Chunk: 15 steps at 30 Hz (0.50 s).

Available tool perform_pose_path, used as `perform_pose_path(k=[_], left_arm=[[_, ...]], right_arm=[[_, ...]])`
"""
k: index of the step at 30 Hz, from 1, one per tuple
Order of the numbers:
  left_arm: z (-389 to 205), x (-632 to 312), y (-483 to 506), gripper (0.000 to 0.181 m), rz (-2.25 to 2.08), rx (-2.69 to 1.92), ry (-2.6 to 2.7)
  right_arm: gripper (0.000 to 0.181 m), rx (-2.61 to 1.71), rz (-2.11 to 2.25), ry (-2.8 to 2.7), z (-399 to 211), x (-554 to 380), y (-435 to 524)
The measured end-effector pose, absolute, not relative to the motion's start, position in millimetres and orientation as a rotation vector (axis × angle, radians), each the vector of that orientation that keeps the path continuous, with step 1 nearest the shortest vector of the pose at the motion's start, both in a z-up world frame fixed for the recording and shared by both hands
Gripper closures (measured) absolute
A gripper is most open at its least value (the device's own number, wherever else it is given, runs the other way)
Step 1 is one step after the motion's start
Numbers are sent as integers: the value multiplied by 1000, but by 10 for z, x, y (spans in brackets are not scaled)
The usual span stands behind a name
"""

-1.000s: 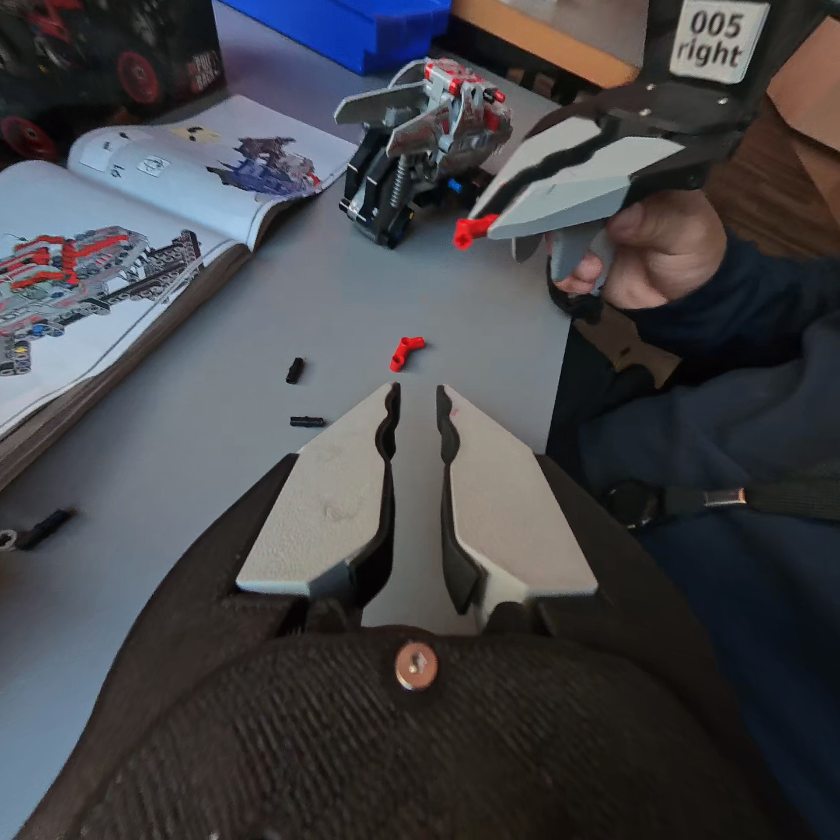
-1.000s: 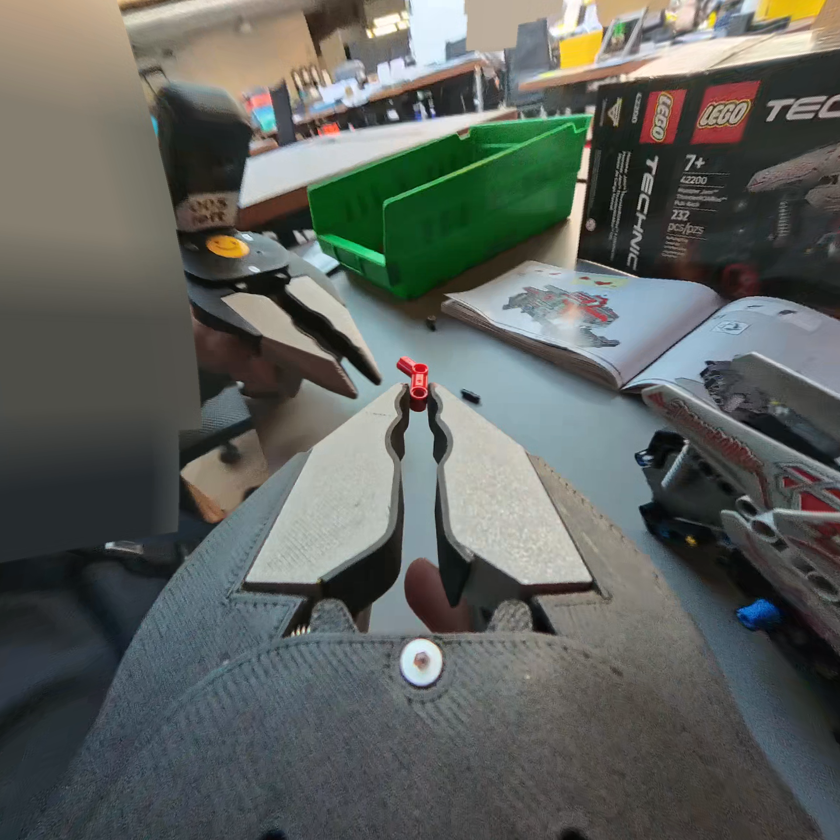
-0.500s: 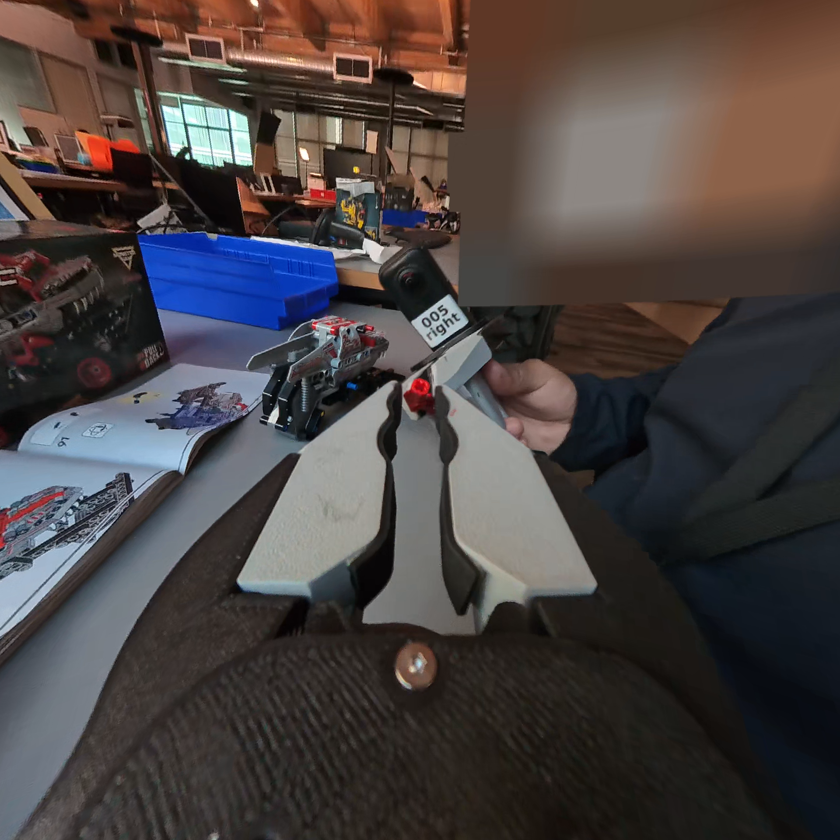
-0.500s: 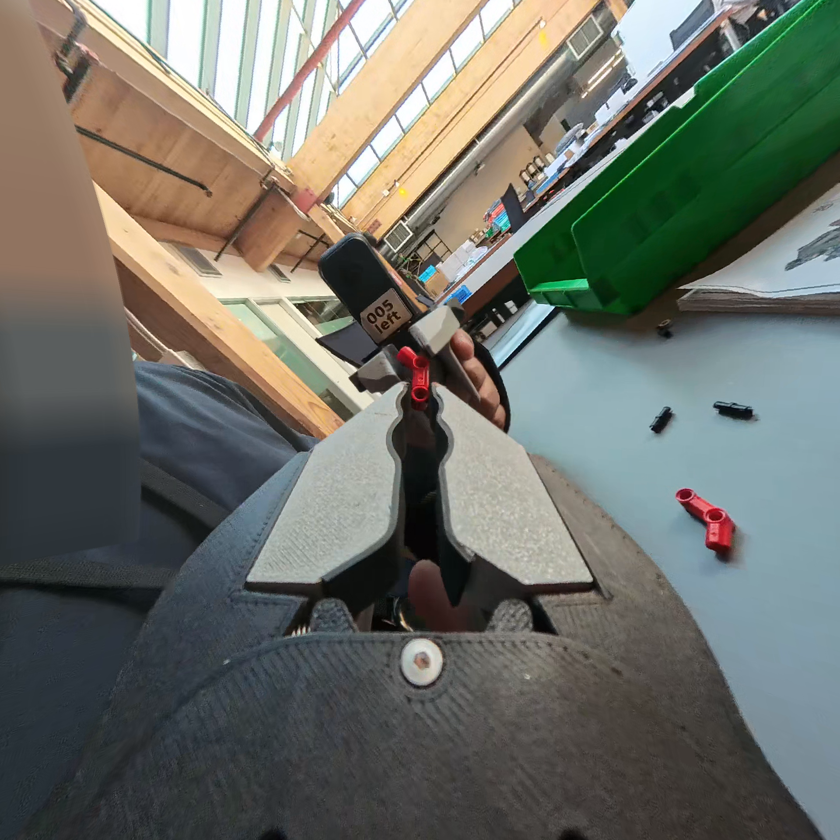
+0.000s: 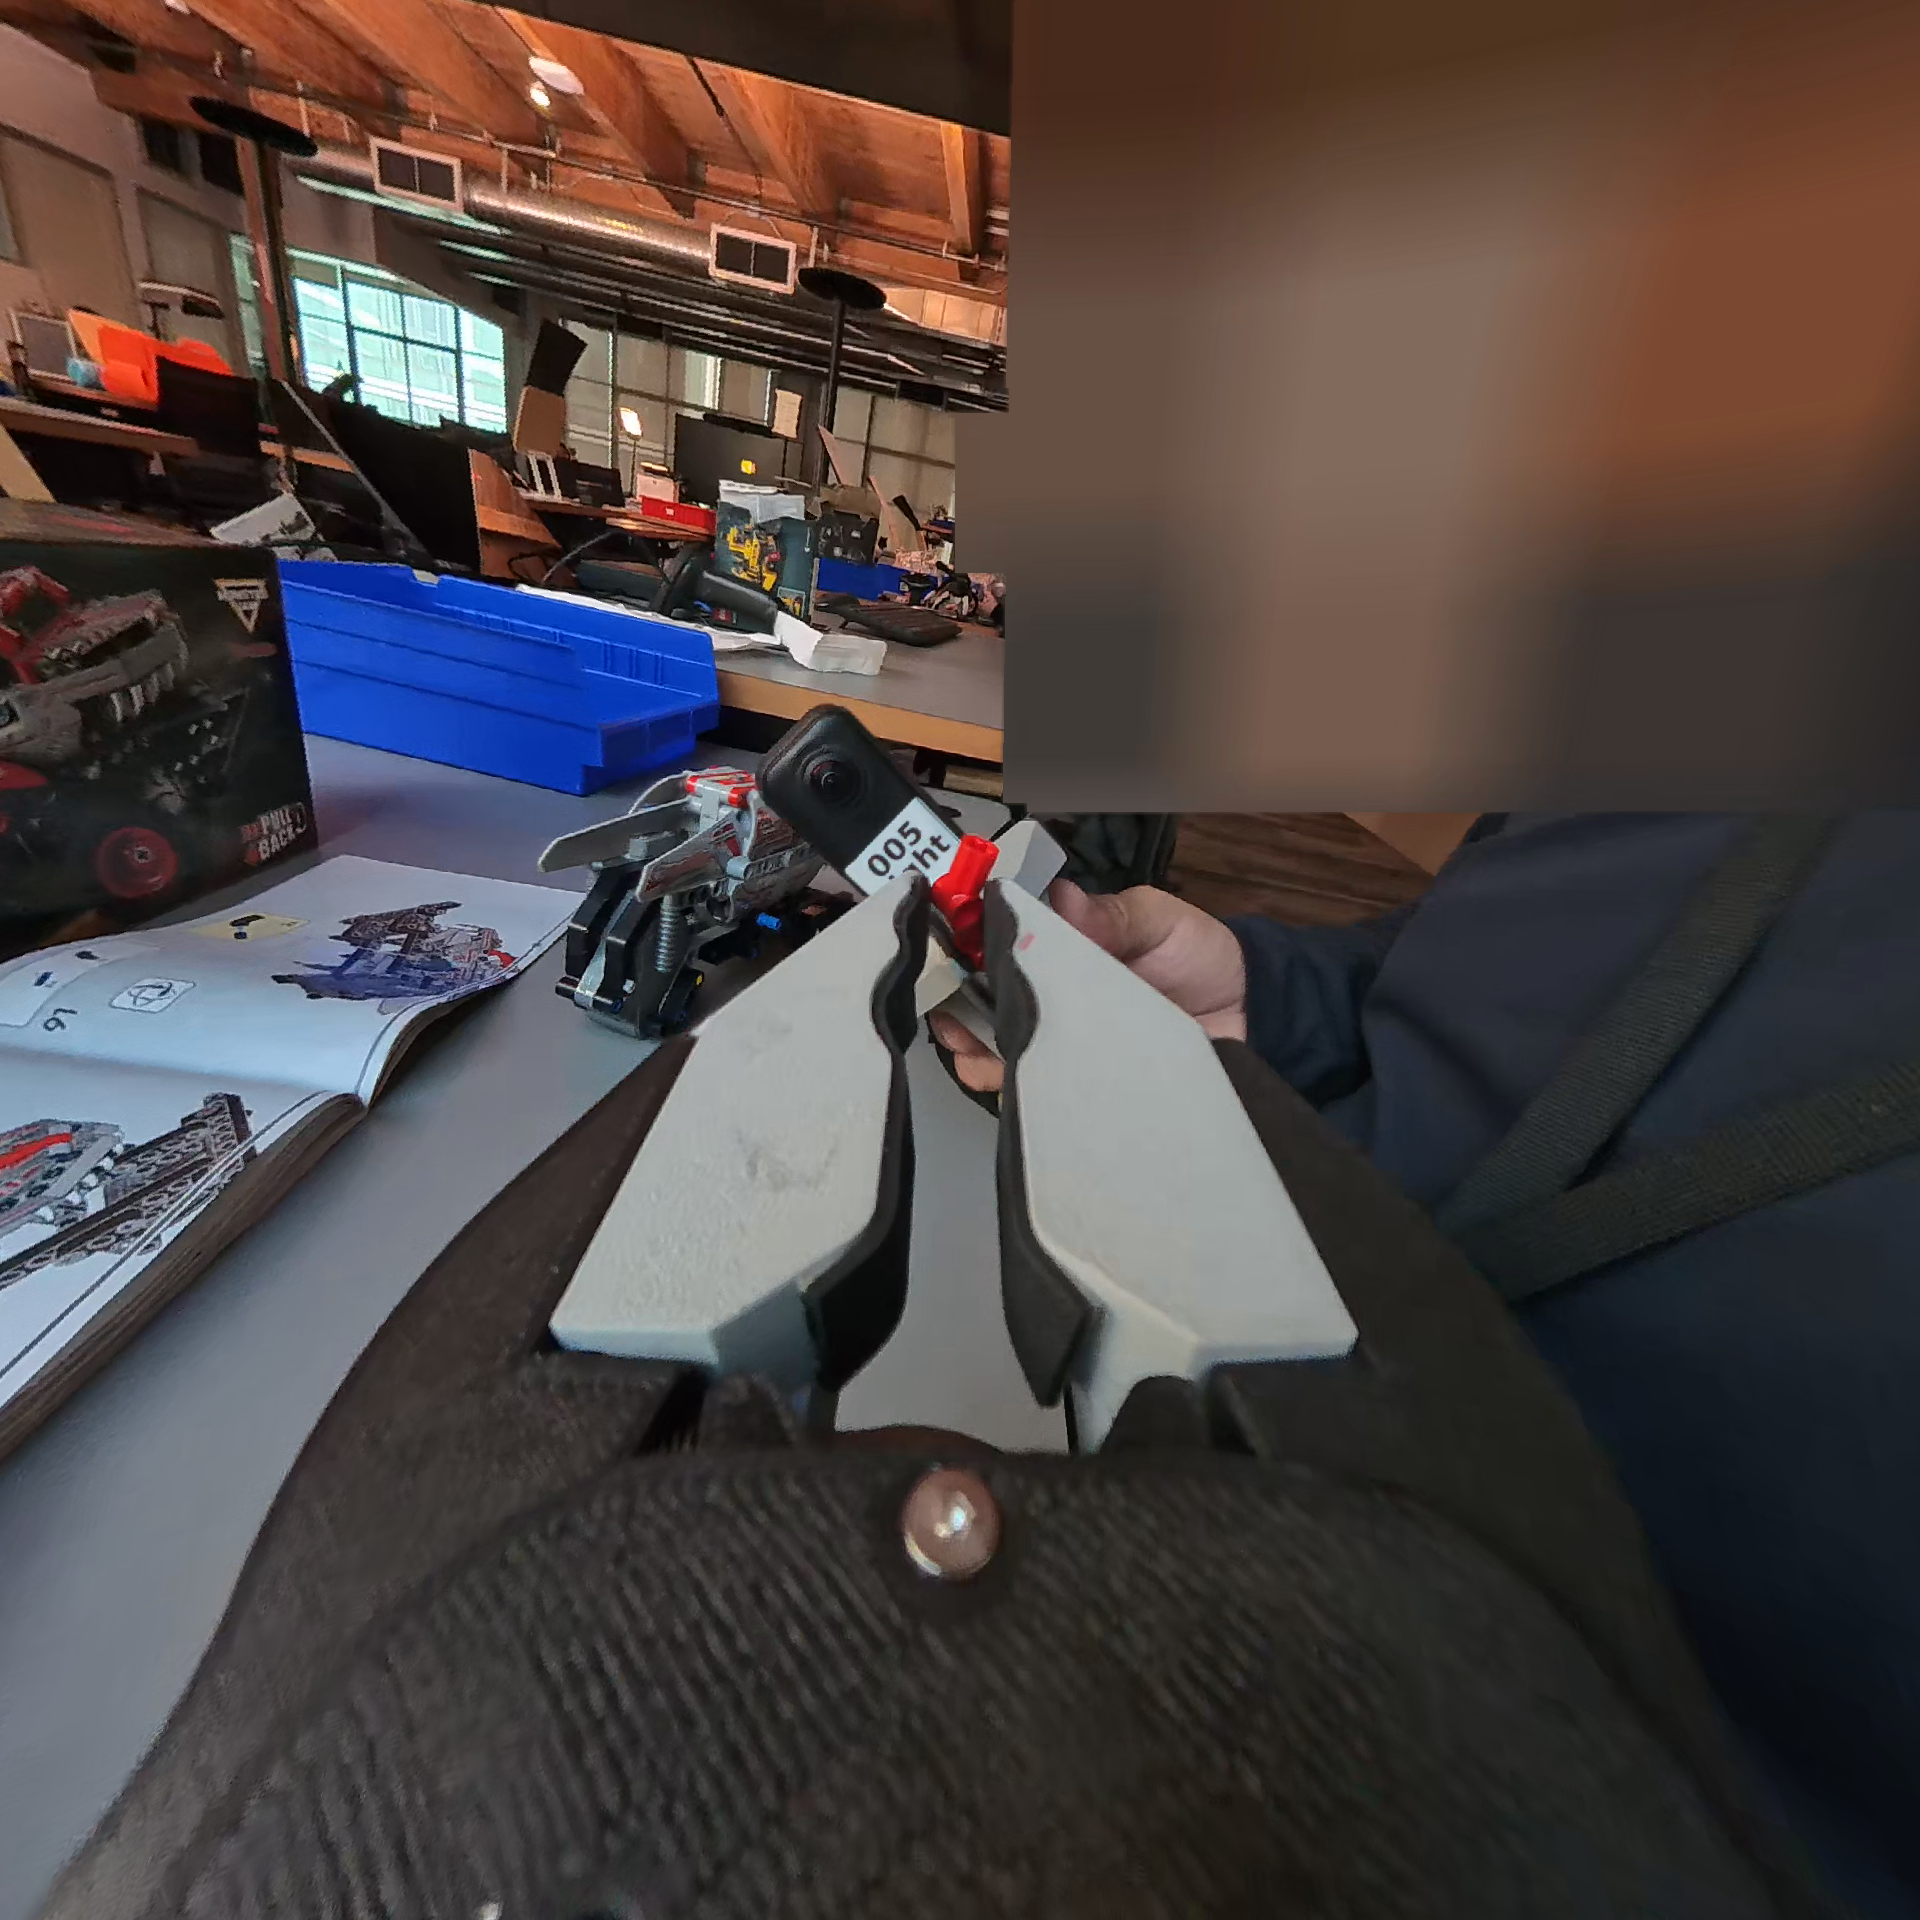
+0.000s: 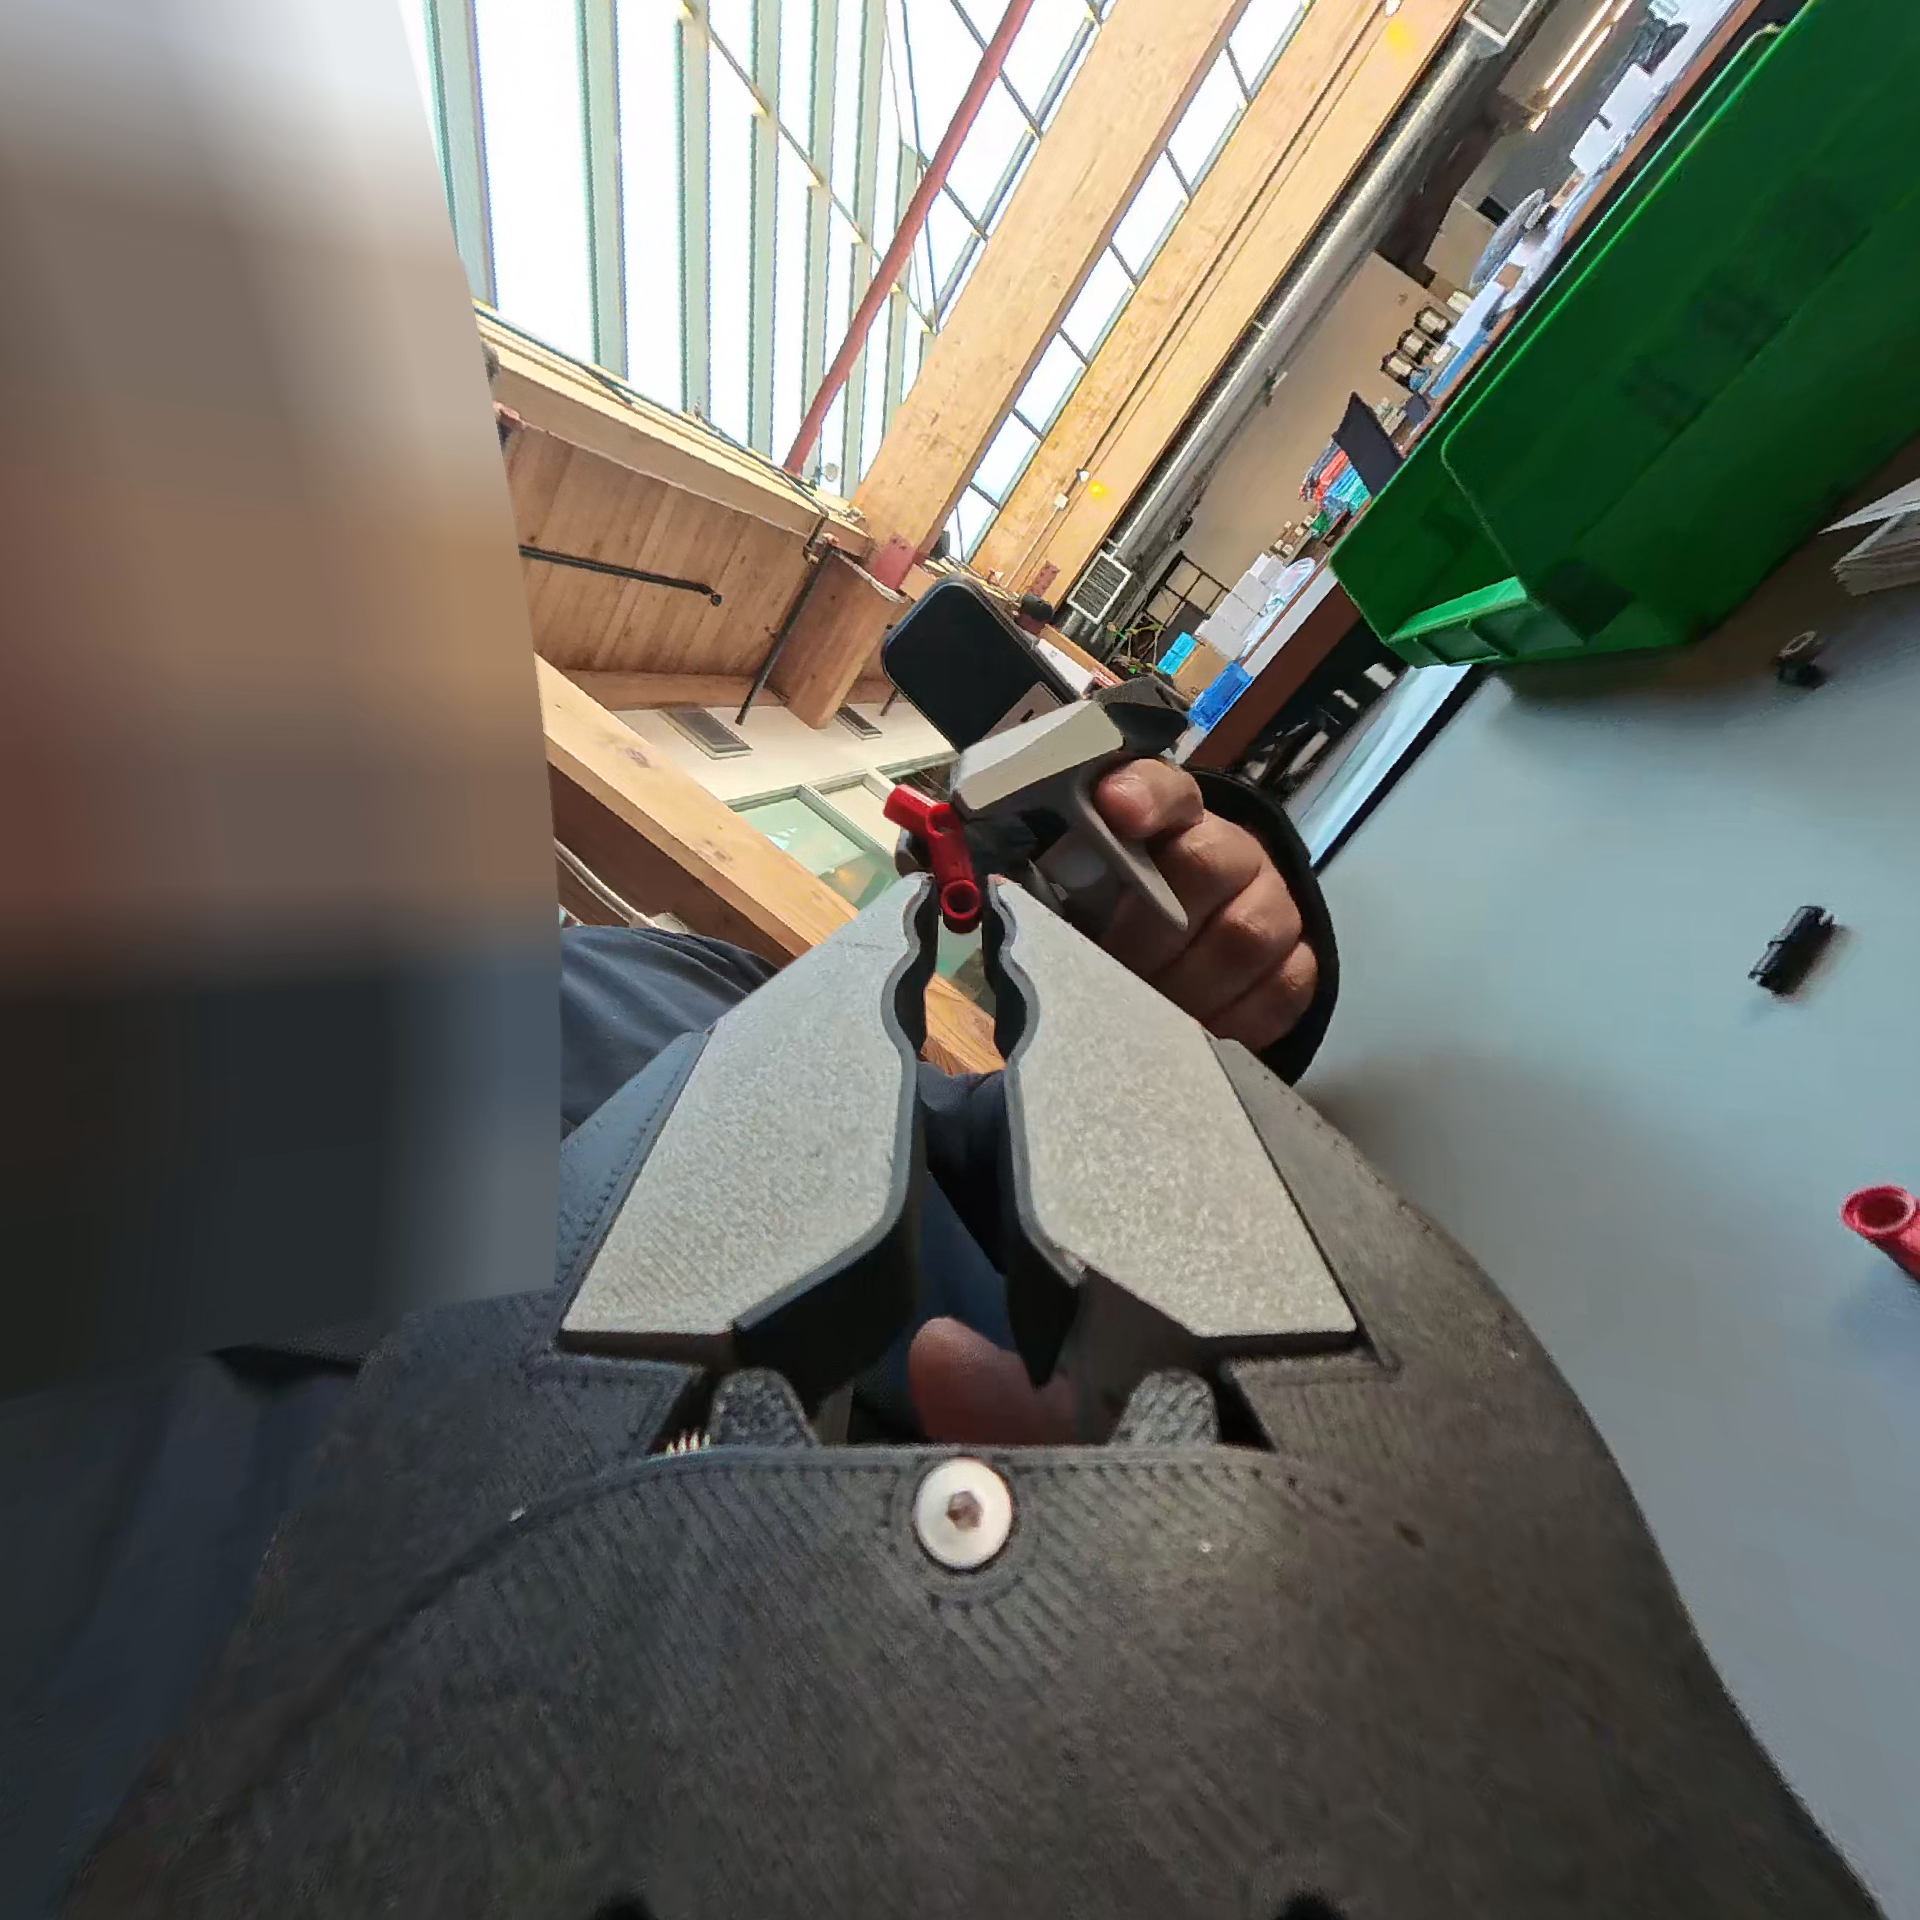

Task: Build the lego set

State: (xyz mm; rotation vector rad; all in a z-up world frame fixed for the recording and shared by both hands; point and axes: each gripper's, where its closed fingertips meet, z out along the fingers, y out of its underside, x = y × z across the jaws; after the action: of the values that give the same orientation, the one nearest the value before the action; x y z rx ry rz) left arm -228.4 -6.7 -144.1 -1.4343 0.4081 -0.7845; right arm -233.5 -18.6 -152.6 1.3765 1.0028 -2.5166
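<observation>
A small red angled connector [image 6: 940, 857] is held up in the air between both grippers. My right gripper [image 6: 956, 904] is shut on its lower end. My left gripper [image 5: 953, 904] faces it from the other side, and its tips are closed on the same connector [image 5: 964, 899]. The half-built grey, black and red model [image 5: 707, 904] stands on the grey table [image 5: 436, 1122], behind and to the left of the grippers. A second red connector [image 6: 1886, 1226] lies on the table at the right edge of the right wrist view.
An open instruction booklet [image 5: 208, 1039] lies to the left, with the set's box [image 5: 135, 727] and a blue bin [image 5: 488, 675] behind it. A green bin [image 6: 1662, 416] stands at the table's far side. A black pin [image 6: 1789, 948] lies loose. The person's dark sleeve and body are close on the right.
Both grippers rose off the table and turned to face each other. My left gripper, empty and open before, has closed its tips on the red connector that the right one still holds.
</observation>
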Motion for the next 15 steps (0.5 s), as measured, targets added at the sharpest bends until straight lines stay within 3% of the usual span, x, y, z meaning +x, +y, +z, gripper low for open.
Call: perform_pose_path(k=[15], left_arm=[[-1535, -2391, -43, 175, -707, -1509, 402]], right_arm=[[177, 1384, -2454, 831, -1648, -2402, -144]])
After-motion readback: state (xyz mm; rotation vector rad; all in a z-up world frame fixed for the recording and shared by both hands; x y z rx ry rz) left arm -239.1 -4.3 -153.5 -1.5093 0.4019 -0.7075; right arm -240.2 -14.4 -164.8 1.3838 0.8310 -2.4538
